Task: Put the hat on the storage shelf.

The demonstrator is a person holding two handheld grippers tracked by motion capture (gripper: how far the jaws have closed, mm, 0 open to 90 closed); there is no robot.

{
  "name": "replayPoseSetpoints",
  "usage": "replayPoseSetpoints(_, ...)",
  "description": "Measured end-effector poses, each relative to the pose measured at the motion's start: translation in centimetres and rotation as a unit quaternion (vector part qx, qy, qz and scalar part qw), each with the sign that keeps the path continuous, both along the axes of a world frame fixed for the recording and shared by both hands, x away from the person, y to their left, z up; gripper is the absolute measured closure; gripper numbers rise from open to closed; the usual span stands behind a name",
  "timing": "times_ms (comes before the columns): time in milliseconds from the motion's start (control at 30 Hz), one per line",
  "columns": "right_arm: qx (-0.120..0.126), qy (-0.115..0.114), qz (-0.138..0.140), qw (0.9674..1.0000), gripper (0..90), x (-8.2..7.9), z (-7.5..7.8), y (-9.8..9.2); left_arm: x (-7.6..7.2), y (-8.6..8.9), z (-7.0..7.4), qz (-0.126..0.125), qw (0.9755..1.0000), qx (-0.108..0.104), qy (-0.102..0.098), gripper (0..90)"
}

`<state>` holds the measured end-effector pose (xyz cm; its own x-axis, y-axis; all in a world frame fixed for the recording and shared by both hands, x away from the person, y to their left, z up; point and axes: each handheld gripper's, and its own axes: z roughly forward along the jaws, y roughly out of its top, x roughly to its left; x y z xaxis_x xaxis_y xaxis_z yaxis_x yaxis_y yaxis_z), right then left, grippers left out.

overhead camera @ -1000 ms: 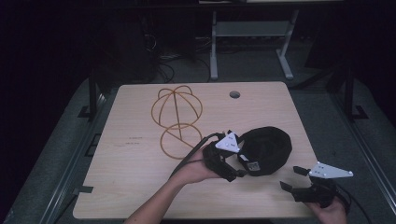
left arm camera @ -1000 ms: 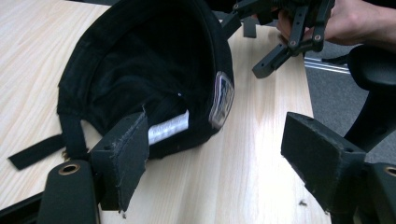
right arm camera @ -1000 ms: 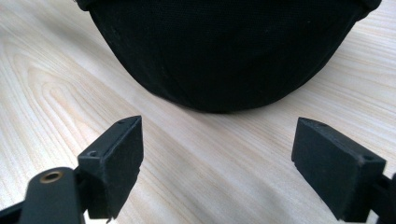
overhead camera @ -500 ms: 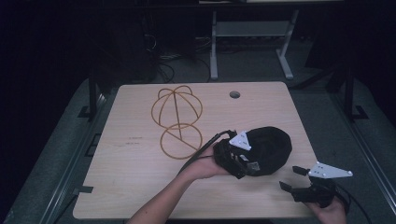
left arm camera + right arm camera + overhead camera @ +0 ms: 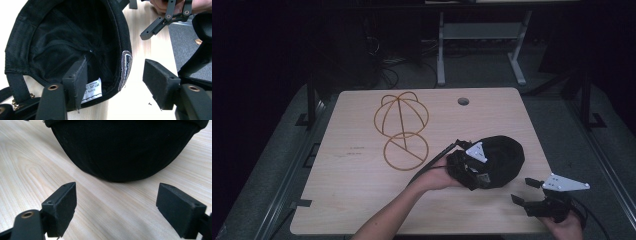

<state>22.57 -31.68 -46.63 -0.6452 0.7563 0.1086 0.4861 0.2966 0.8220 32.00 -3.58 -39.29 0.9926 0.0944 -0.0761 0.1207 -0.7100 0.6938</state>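
Left tongs (image 5: 113, 82) now closing astride rim of upturned cap (image 5: 499, 159); right tongs (image 5: 116, 205) wide.

A light wooden worktop (image 5: 357, 200) with rounded corners stands on a dark grey floor (image 5: 572, 135). On its far left part lies a thin golden wire frame (image 5: 401, 131): a domed cage of curved ribs joined to a flat ring with one straight bar across it, the ring nearer the front edge. Near the far edge, right of the frame, a small round hole (image 5: 463, 101) is cut through the board. Behind the worktop stands a pale metal stand (image 5: 479, 47) with two legs, and beside it dark cables (image 5: 394, 62) lie tangled on the floor.
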Motion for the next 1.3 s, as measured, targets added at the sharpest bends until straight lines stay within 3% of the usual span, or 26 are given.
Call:
replayPoseSetpoints(233, 0.0, 0.001, 0.001, 1.0, 16.4, 0.0, 0.0, 0.1, 0.2, -0.4, -0.5, 0.0, 0.9998, 0.014, 0.015, 48.6)
replayPoseSetpoints(400, 0.0, 0.001, 0.002, 1.0, 16.4, 0.0, 0.0, 0.1, 0.2, -0.6, -0.7, -0.013, 0.9996, 0.019, 0.018, 65.8)
replayPoseSetpoints(433, 0.0, 0.001, 0.002, 1.0, 16.4, 0.0, 0.0, 0.1, 0.2, -0.6, -0.7, -0.015, 0.9995, 0.018, 0.02, 65.8)
replayPoseSetpoints(500, 0.0, 0.001, 0.001, 1.0, 16.3, 0.0, 0.0, 0.1, 0.1, -0.6, -0.7, -0.025, 0.9993, 0.02, 0.019, 76.3)
replayPoseSetpoints(667, -0.001, -0.001, 0.004, 1.0, 16.3, 0.1, 0.0, 0.2, 0.1, -0.5, -0.6, -0.029, 0.9993, 0.016, 0.02, 79.3)
replayPoseSetpoints(967, 0.011, -0.009, 0.006, 0.9999, 16.3, 0.3, 0.2, 0.8, 0.2, 0.1, 0.7, -0.027, 0.9987, -0.023, 0.036, 80.3)
replayPoseSetpoints(1000, 0.013, -0.012, 0.008, 0.9998, 16.3, 0.3, 0.3, 0.9, 0.3, 0.3, 1.3, -0.028, 0.9981, -0.037, 0.041, 80.4)
replayPoseSetpoints(1300, 0.047, -0.031, 0.017, 0.9983, 16.3, 0.4, 1.0, 2.1, 0.1, 0.8, 3.3, -0.035, 0.9953, -0.074, 0.052, 80.4)
